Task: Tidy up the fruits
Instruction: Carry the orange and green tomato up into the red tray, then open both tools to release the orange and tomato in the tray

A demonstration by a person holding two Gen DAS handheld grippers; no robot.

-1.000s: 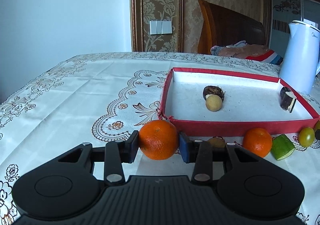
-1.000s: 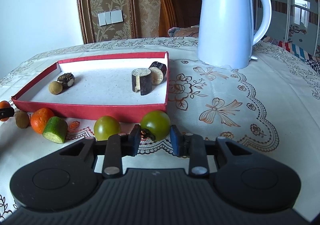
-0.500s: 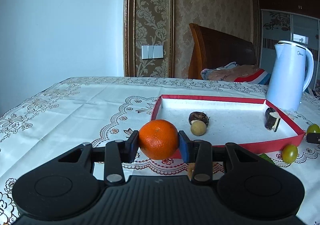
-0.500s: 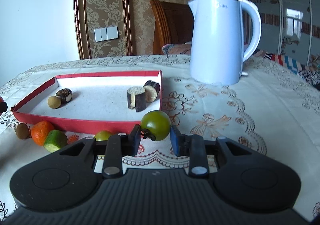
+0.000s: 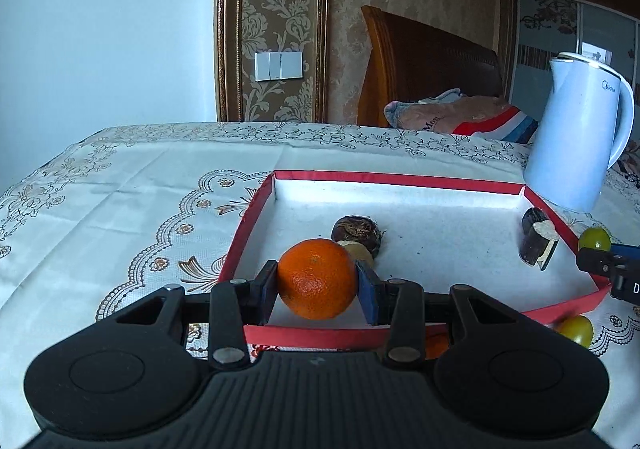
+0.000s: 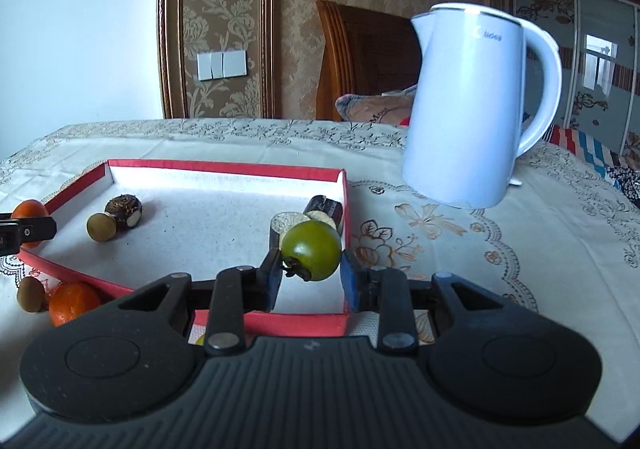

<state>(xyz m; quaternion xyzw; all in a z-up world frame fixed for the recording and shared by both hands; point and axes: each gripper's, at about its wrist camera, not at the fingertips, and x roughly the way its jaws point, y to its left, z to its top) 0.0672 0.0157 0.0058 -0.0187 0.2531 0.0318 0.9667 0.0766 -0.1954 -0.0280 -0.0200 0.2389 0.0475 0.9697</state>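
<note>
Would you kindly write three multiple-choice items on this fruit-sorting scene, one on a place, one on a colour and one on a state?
1. Where does the white kettle stand?
A. Inside the red tray
B. On the tablecloth, outside the tray
C. On the wooden chair

2. What colour is the round fruit in the right gripper?
A. Green
B. Orange
C. Purple

3. What is the state of the left gripper?
A. Open and empty
B. Shut with nothing between its fingers
C. Shut on the orange

Answers:
1. B: the kettle sits on the patterned cloth, beyond the far right corner of the red tray.
2. A: the fruit pinched there is green, with a dark stem.
3. C: both fingers press the orange's sides, above the tray's near rim.
</note>
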